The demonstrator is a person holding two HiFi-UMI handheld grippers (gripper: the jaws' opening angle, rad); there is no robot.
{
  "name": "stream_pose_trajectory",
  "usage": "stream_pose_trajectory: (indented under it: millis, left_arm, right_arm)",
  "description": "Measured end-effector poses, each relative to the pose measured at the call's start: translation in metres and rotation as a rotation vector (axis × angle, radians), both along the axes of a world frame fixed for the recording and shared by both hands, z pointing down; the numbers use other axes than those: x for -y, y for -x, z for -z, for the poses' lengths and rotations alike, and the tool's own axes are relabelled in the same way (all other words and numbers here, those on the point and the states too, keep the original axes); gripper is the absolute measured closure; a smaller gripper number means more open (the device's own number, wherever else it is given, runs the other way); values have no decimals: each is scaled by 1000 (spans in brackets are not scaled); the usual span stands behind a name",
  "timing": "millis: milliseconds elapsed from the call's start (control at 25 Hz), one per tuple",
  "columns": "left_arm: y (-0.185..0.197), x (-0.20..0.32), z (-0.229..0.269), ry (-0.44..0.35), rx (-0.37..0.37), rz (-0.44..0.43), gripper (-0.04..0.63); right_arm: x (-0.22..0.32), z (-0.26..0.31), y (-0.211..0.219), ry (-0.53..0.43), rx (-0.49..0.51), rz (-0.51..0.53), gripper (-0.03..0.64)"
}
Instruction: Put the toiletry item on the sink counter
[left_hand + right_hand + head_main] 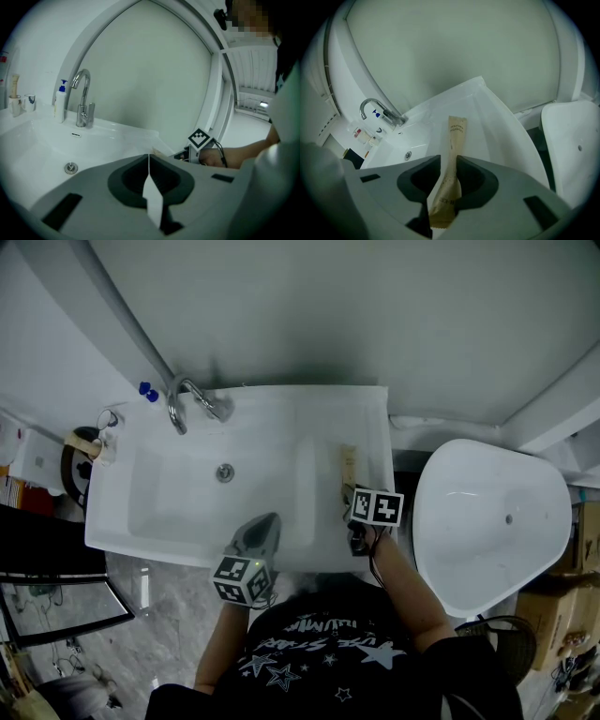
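Note:
A long tan paper toothbrush packet [349,468] lies along the right rim of the white sink [122,531]. In the right gripper view the packet [457,136] runs between the jaws of my right gripper [446,171], its far end resting on the rim. Those jaws stand apart, and the packet sits loosely in the gap. In the head view the right gripper [351,496] is at the sink's front right corner. My left gripper [266,524] hangs over the front edge of the basin. Its jaws [149,161] meet in a thin line with nothing between them.
A chrome faucet [187,401] stands at the back of the basin, with a blue-capped pump bottle [148,390] beside it. Cups [103,442] sit at the sink's left end. A white toilet [487,521] stands close on the right. Dark shelving [47,596] is at lower left.

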State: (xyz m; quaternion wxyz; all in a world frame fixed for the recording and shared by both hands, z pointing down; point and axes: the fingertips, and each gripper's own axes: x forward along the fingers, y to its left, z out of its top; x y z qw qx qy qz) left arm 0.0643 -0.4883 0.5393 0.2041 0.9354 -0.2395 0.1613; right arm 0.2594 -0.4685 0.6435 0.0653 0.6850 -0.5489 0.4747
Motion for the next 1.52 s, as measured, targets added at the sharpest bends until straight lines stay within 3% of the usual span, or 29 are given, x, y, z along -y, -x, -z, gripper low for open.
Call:
stream_pose_trajectory:
  millis: [440,1080,1520]
  left_arm:
    - [11,-9,3,-9,-27,12,575]
    - [61,-58,15,-31,-79,43,575]
    - [96,-97,10,-7,-90,6,575]
  right_arm:
    - [-16,9,1,-6,-25,26,459]
    - [-58,50,19,-76,-159,16,457]
    - [-105,69,59,-157,-177,23,475]
